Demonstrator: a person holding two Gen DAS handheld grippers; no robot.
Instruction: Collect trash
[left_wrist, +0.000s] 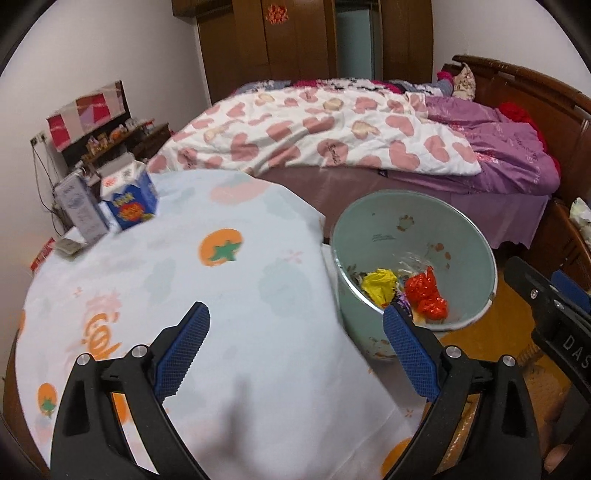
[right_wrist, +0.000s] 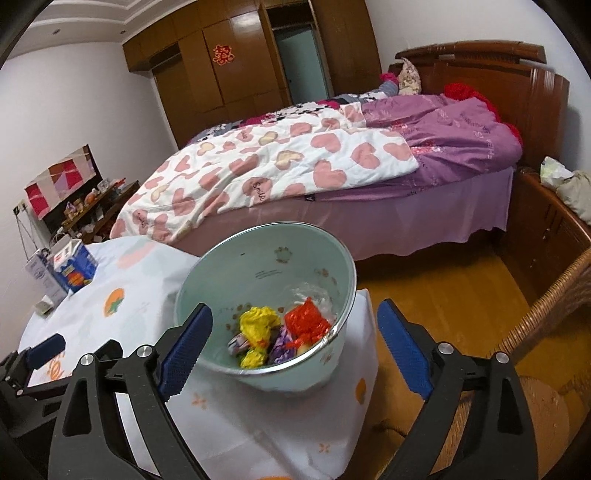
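Pale green bin (right_wrist: 258, 266) beside the cloth-covered table (left_wrist: 221, 280), tilted with its mouth opening toward both cameras, holding yellow wrapper (right_wrist: 258, 319) and red wrapper (right_wrist: 306, 321); left gripper (left_wrist: 295, 325) and right gripper (right_wrist: 295, 325) empty, fingers wide apart.

My right finger (left_wrist: 410, 354) is covering the bin (left_wrist: 373, 221)'s near rim, print on both cartons (left_wrist: 129, 199) is blurring out, shelf clutter (right_wrist: 88, 206) is staying too small to identify.

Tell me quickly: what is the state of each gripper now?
Left gripper: open, holding nothing.
Right gripper: open, holding nothing.
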